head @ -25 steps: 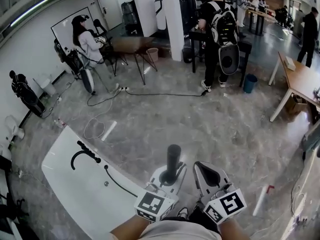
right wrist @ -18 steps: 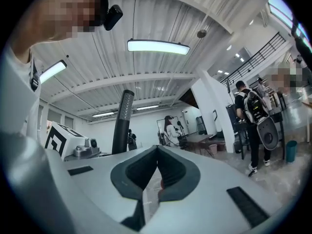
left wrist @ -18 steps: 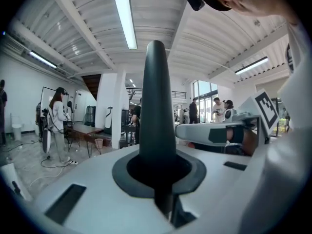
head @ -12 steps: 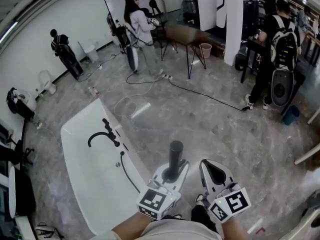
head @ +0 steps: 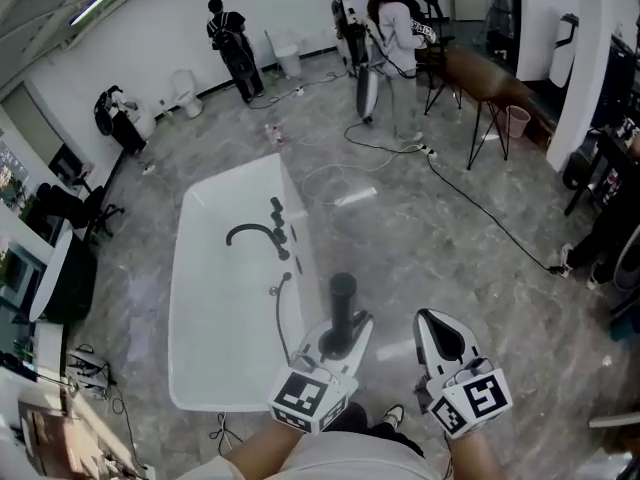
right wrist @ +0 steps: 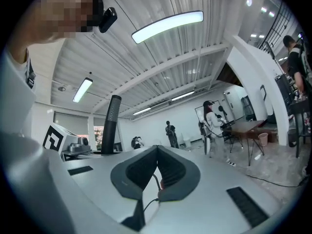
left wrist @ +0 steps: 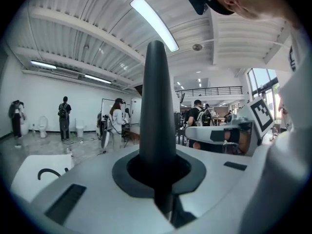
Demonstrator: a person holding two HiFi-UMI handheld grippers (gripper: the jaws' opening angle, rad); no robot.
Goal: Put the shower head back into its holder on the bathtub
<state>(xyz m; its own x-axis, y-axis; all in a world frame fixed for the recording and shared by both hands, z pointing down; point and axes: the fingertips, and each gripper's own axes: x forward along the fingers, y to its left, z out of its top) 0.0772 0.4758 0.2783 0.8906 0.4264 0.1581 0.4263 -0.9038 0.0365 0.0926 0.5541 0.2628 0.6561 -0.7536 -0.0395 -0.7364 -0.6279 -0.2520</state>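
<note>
My left gripper (head: pixel 339 340) is shut on a black shower head (head: pixel 342 300), which stands upright between its jaws. In the left gripper view the shower head (left wrist: pixel 156 106) rises as a dark tapered column out of the gripper (left wrist: pixel 158 174). A black hose (head: pixel 280 313) runs from it to the white bathtub (head: pixel 192 268) just left of my hands. A curved black faucet (head: pixel 252 234) and black fittings (head: pixel 279 230) sit on the tub's right rim. My right gripper (head: pixel 440 330) is beside the left, shut and empty; its own view shows the jaws (right wrist: pixel 157 156) pressed together and the shower head (right wrist: pixel 111 126) at left.
Several people stand at the far wall; one person (head: pixel 400 38) is by a wooden table (head: pixel 490 78). A cable (head: pixel 480 213) trails over the marble floor. Desks and a chair (head: pixel 70 208) line the left edge. A white column (head: pixel 600 58) is at right.
The view has swung left: the bathtub has come from the lower left corner to the centre left. Both grippers keep their places in it, the shower head still in the left one.
</note>
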